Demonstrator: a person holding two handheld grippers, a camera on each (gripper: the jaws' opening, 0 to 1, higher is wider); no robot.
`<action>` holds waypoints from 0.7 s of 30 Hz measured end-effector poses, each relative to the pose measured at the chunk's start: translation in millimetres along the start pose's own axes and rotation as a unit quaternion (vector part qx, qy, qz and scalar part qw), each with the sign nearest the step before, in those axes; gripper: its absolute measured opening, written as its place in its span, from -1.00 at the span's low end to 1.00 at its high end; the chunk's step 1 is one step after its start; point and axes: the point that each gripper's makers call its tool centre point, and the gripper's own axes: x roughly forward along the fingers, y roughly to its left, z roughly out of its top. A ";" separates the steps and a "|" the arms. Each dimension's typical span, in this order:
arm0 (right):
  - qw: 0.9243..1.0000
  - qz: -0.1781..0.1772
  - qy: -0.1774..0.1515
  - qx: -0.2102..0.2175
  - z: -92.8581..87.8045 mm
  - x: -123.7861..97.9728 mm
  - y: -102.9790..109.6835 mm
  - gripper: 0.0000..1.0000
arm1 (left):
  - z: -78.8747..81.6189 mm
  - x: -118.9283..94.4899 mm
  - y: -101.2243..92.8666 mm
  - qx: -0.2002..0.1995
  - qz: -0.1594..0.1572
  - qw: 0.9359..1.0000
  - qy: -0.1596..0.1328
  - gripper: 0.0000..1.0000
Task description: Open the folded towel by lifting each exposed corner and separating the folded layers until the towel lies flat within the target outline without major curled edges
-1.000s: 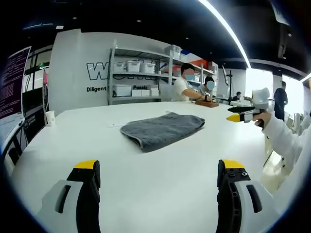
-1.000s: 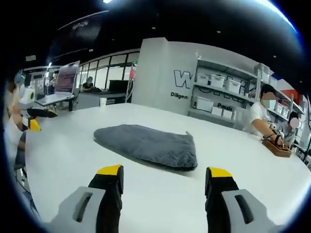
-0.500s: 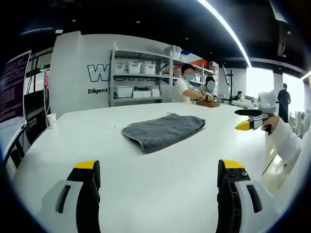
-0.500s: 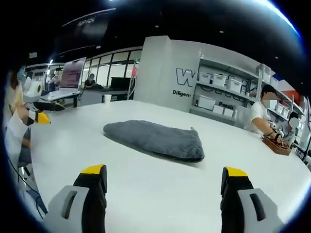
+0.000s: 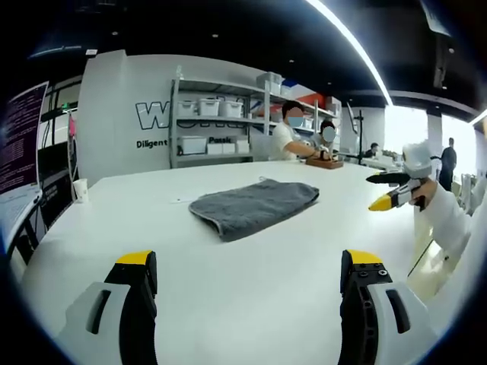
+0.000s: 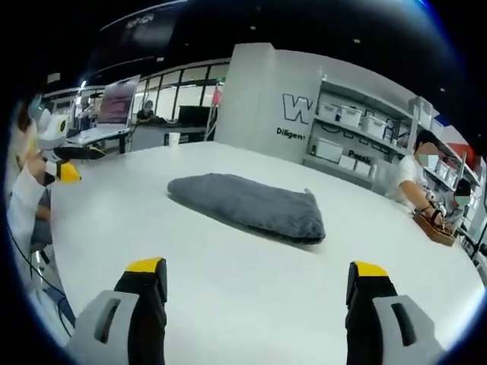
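White tabletop [image 5: 251,281], folded grey towel [image 5: 253,204] lying well ahead of both grippers.

Nearest in the left gripper view, the left gripper [image 5: 249,275] has its yellow-tipped fingers [image 5: 138,266] spread wide at 6 o'clock, holding nothing above bare tabletop. The right gripper [image 6: 257,283] stands likewise in the right gripper view, fingers [image 6: 368,275] wide apart and empty. Farther on, the towel lies folded near the tabletop's middle, toward 12 o'clock, untouched. At 3 o'clock in the left gripper view, the right gripper hangs apart from the towel. Beyond, two seated people [image 5: 291,133] work before shelves [image 5: 213,118] of white bins.
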 end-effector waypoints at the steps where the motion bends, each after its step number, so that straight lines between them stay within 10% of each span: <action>1: 1.000 -0.001 -0.001 -0.003 2.6 1.2 -0.3 0.99 | 0.0 -0.5 0.2 0.000 0.000 1.000 0.000 0.99; 21: 0.986 0.037 -0.038 -0.160 87.2 63.0 51.1 0.93 | 0.8 -9.5 6.2 -0.006 0.008 1.000 -0.010 0.99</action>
